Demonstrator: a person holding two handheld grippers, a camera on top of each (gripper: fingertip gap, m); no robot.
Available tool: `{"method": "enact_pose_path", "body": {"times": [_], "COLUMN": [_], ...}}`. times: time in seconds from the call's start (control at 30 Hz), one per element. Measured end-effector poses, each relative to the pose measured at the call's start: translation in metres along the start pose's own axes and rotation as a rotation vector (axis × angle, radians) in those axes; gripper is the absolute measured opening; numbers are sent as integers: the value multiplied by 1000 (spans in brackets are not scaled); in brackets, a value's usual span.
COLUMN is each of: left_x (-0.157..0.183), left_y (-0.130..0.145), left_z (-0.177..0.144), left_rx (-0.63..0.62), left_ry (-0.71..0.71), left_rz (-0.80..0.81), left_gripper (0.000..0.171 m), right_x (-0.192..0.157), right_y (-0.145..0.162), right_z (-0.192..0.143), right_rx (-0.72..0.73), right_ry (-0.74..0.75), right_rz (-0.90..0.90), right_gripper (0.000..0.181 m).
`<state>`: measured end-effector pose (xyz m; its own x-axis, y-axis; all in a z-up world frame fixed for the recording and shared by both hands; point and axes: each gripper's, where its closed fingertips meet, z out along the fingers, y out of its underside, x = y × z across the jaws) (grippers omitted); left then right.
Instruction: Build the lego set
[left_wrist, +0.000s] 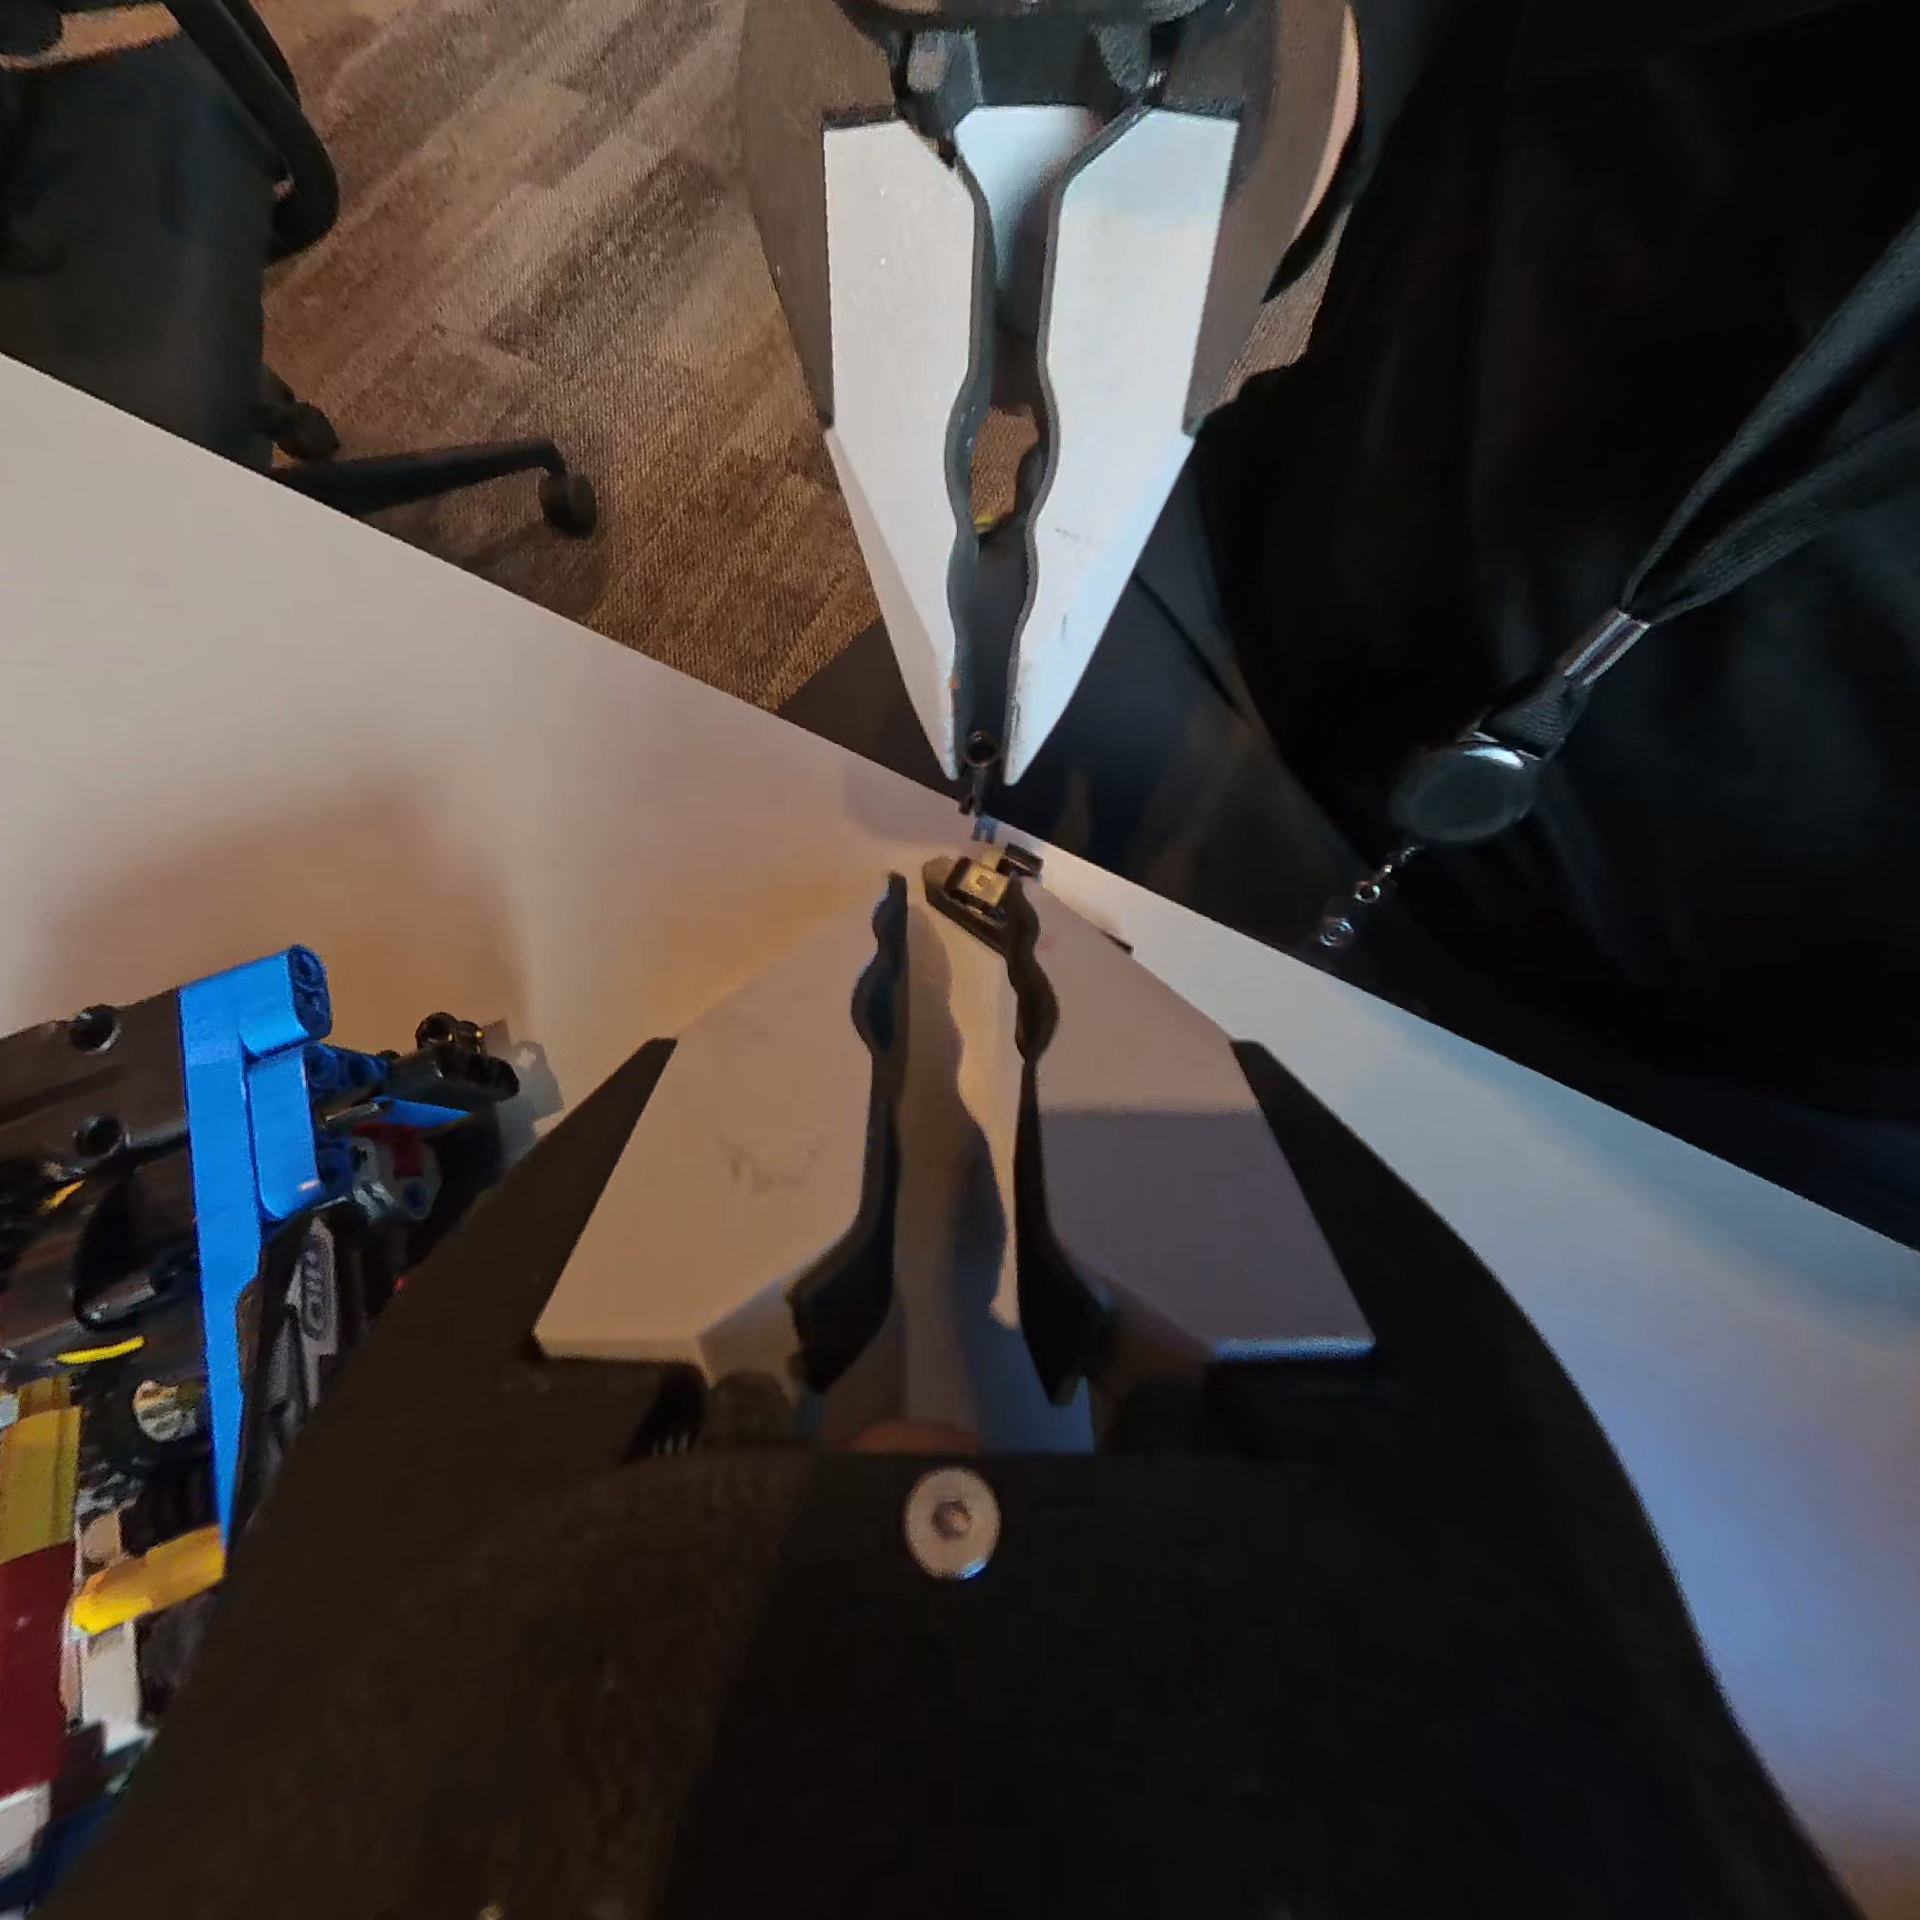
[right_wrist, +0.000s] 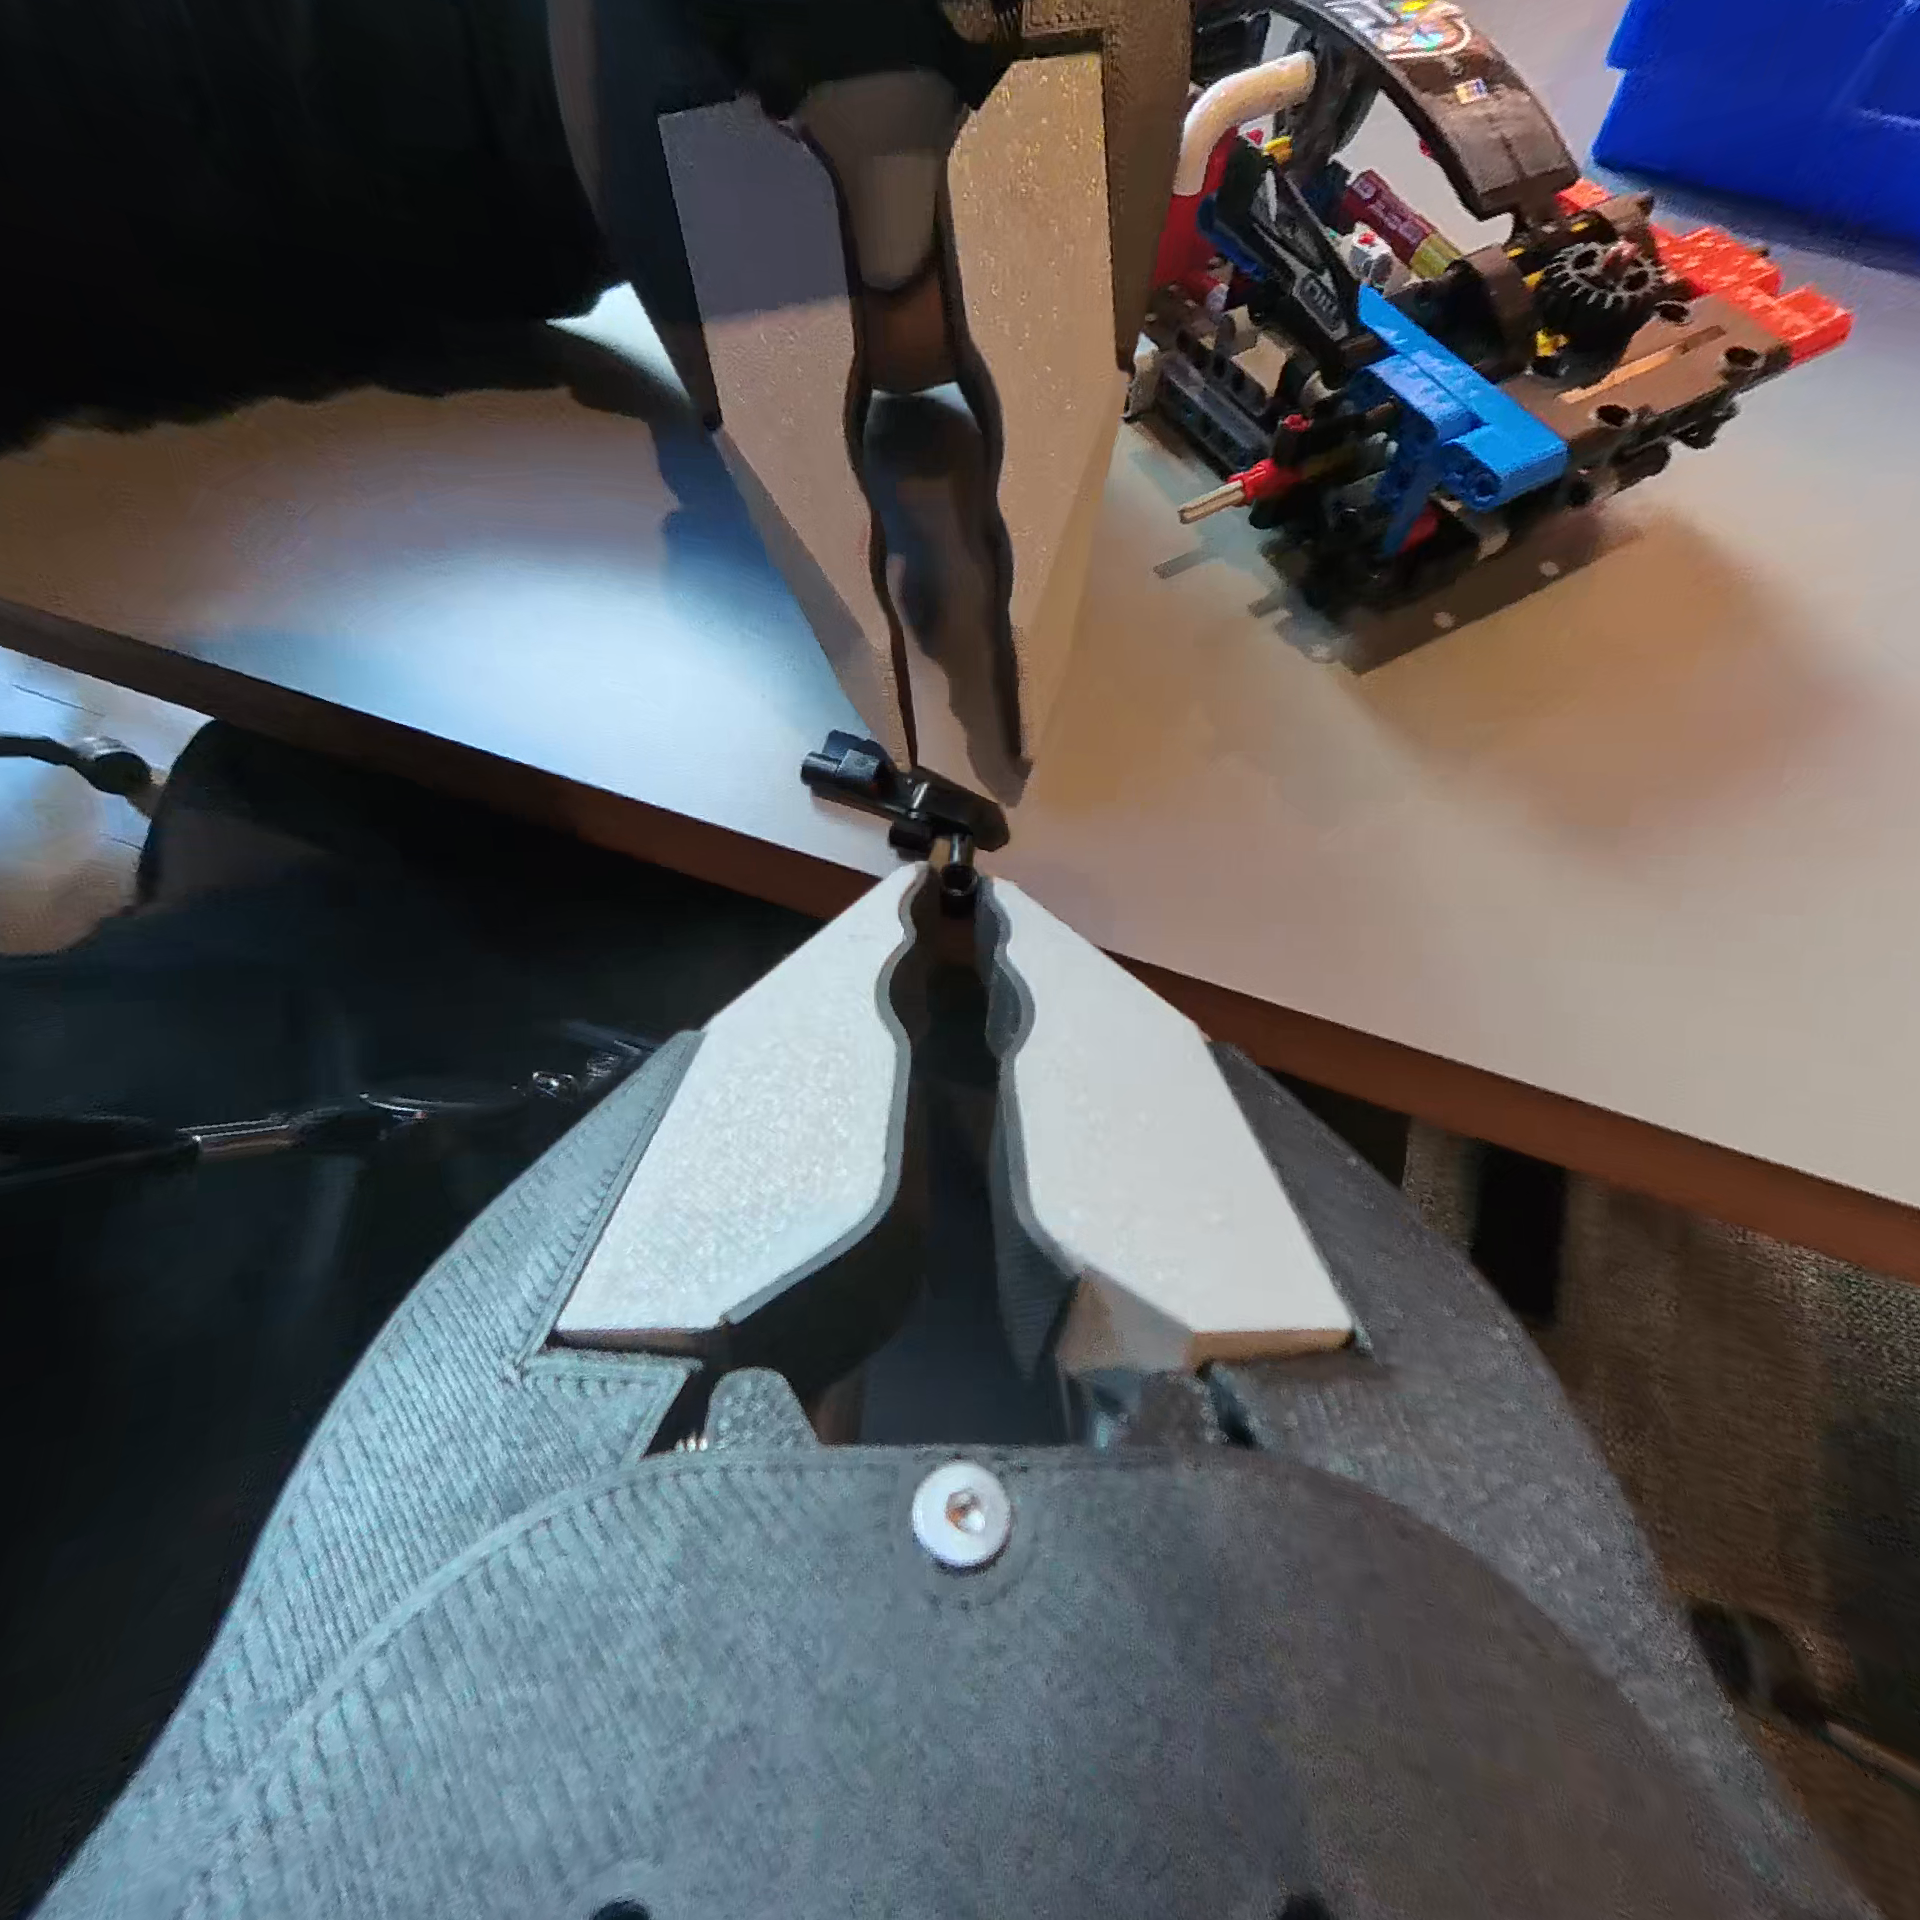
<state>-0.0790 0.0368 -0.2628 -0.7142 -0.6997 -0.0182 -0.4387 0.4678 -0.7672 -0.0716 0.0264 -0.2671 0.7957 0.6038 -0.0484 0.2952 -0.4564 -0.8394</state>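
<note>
My left gripper (left_wrist: 961, 896) is shut on a small black connector piece (left_wrist: 982, 885) at the white table's near edge. My right gripper (left_wrist: 977, 764) comes in from the opposite side, shut on a small black pin (left_wrist: 975, 795) whose end sits just short of that piece. In the right wrist view my right gripper (right_wrist: 954, 885) holds the pin (right_wrist: 954, 868) tip-to-tip against the connector piece (right_wrist: 857, 774), which is held by the left gripper (right_wrist: 961, 774). The partly built lego model (right_wrist: 1455, 364), black, blue and red, stands on the table (right_wrist: 1351, 831) and shows in the left wrist view (left_wrist: 260, 1143).
A blue bin (right_wrist: 1766, 125) stands at the table's far corner behind the model. A person in dark clothing with a lanyard reel (left_wrist: 1455, 795) sits at the table edge. An office chair base (left_wrist: 468, 478) stands on the carpet beyond the table (left_wrist: 416, 727).
</note>
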Motion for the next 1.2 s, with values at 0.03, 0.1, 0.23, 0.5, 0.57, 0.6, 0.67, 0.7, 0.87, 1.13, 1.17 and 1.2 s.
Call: {"method": "enact_pose_path", "body": {"times": [0.03, 0.1, 0.23, 0.5, 0.57, 0.6, 0.67, 0.7, 0.87, 1.13, 1.17, 1.2], "left_x": [0, 1, 3, 5, 4, 4, 3, 3, 2, 0, 0, 0], "left_y": [-2, -1, 0, 4, 4, 4, 5, 5, 5, 5, 6, 6], "left_z": [0, 3, 9, 11, 11, 11, 11, 11, 11, 10, 10, 10], "left_rx": [11, 6, -3, -28, -28, -29, -30, -31, -31, -30, -30, -30], "left_ry": [6, 22, 58, 64, 67, 69, 71, 68, 60, 50, 47, 46], "left_rz": [4, 7, 8, 14, 5, 0, -13, -21, -33, -49, -52, -54], "left_gripper": [14, 12, 9, 8, 8, 8, 8, 8, 8, 8, 8, 8], "right_x": [1, 2, -2, 0, 1, 1, 2, 2, 3, 5, 5, 5], "right_y": [1, 3, 1, 5, 5, 5, 4, 4, 4, 4, 4, 4], "right_z": [0, 1, 4, 7, 7, 7, 8, 8, 8, 9, 9, 9], "right_rx": [-6, -25, -29, -66, -69, -68, -69, -71, -81, -101, -102, -102], "right_ry": [-2, 4, -17, -6, -9, -14, -20, -23, -56, -69, -70, -73], "right_rz": [0, -12, -13, -25, -24, -21, -18, -18, 12, -3, -6, -5], "right_gripper": [4, 4, 4, 4, 4, 4, 4, 4, 4, 4, 4, 4]}}
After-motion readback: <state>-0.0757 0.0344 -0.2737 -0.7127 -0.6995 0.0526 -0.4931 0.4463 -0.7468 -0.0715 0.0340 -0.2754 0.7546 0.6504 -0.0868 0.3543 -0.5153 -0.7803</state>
